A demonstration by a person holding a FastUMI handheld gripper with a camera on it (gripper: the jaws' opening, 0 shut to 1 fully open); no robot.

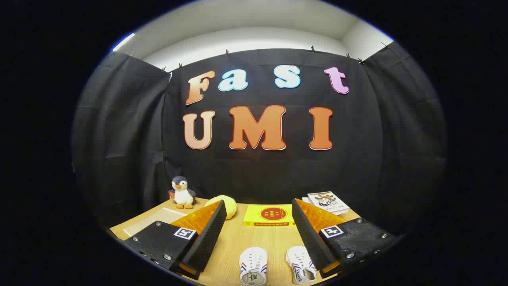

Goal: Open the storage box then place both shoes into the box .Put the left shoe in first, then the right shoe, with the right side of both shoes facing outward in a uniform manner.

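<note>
Gripper view: claw (260,214) level, fingers apart, shoes (253,270) between, seemingly untouched.

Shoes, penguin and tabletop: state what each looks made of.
Shoes, between the open gripper fingers: likely white canvas, matte, with striped sides. Penguin: plush fabric, fuzzy outline. Tabletop: light wood or wood-look laminate, faint grain, smooth low sheen.

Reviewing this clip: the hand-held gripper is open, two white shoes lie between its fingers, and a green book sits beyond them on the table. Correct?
Not quite: the book is yellow, not green, per the gripper view. The hand-held gripper is open, with both shoes between its fingers.
</note>
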